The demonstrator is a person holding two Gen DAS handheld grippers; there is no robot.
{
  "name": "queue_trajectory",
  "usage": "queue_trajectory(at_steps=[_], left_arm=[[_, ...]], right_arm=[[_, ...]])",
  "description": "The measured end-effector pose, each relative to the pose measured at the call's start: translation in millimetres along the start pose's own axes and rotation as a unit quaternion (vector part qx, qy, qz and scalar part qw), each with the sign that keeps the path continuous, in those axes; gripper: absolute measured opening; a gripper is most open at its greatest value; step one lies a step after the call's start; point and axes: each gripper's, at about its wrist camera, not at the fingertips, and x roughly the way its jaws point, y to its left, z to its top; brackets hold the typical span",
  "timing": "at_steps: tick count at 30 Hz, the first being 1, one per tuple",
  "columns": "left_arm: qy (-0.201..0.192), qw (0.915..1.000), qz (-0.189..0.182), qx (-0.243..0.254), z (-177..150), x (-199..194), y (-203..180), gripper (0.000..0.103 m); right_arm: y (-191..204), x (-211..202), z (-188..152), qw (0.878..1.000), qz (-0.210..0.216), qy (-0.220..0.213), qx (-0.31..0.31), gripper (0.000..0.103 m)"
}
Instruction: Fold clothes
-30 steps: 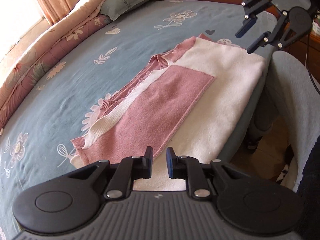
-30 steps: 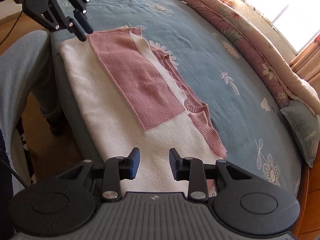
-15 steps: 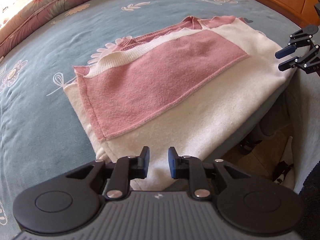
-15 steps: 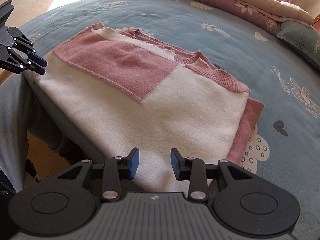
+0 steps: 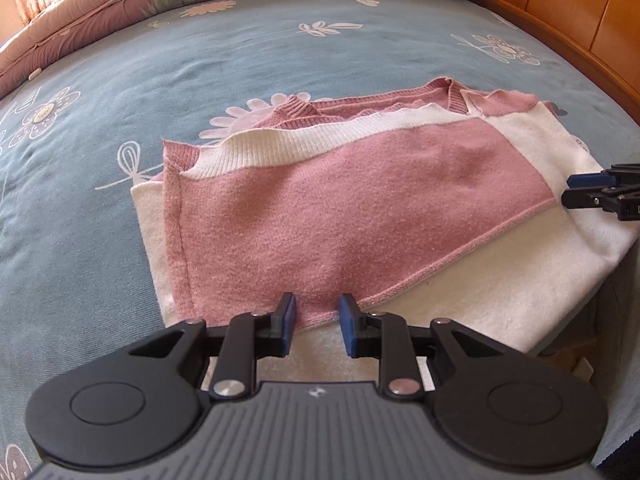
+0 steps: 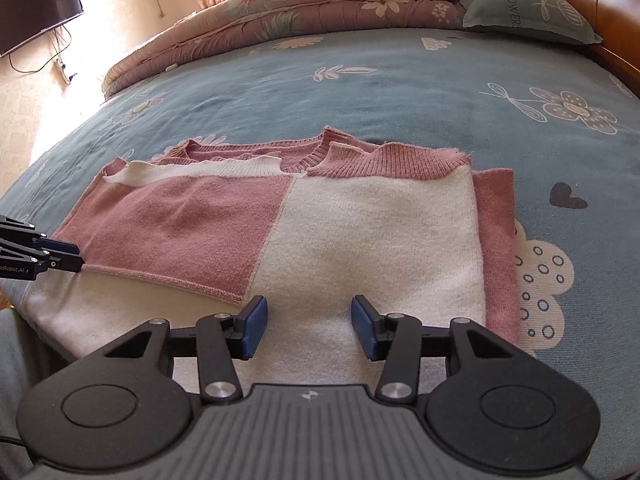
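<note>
We see a pink and white sweater (image 6: 320, 232) lying folded and flat at the near edge of the bed (image 6: 360, 92), on a blue sheet with flowers. The left gripper (image 5: 317, 322) sits over the pink corner. Its jaws have just been opening a little, and the gap is small, with nothing pinched. The right gripper (image 6: 308, 326) sits over the white part. Its jaws have just been opening too, wider, holding nothing. A rolled quilt (image 6: 300, 12) and a pillow (image 6: 528, 8) lie at the far side.
</note>
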Motion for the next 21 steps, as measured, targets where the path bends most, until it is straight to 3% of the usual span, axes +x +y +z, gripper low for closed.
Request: queue_trajectory(at_steps=[5,13,19,21], left_arm=[[0.001,0.9999,0.013,0.0,3.4,-0.1,-3.9,0.024],[-0.04,0.9991,0.015,-0.001,27.0,-8.6,-10.0,0.027],[-0.038,0.9977,0.022,-0.052,30.6,18.8,8.2,0.031],[-0.043,0.9966,0.019,-0.068,24.2,24.1,21.1,0.034]], right_arm=[[1.9,1.3,0.4,1.0,-0.002,-0.006,0.019,0.059],[13.0,-4.2,21.7,0.999,-0.01,-0.03,0.026,0.062],[5.3,18.2,24.4,0.997,-0.074,-0.018,0.033,0.066],[-5.9,18.6,20.8,0.997,-0.068,-0.024,0.041,0.067]])
